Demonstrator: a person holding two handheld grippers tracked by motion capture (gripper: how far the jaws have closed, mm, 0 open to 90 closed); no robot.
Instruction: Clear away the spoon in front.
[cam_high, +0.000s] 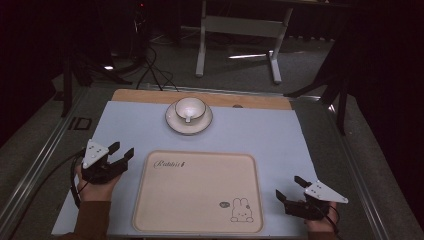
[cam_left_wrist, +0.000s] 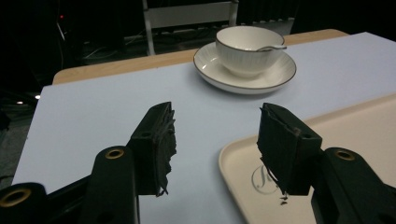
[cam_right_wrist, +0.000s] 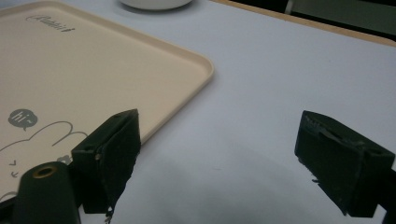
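Jaws of the left hand-held gripper (cam_high: 121, 151) stand wide apart and grasp nothing; it hovers at the left edge of the beige tray (cam_high: 197, 192) on the pale worktop (cam_high: 270, 130). At the tray's right edge, the right hand-held gripper (cam_high: 291, 188) is likewise released and holds nothing. Well beyond both, near the worktop's far edge, a white cup (cam_high: 190, 108) with a spoon (cam_high: 188, 118) in it sits on its saucer (cam_high: 172, 121).

Bare mat (cam_high: 280, 135) flanks the tray (cam_high: 197, 227); cup (cam_high: 190, 107) on saucer (cam_high: 189, 123) blocks the far middle.
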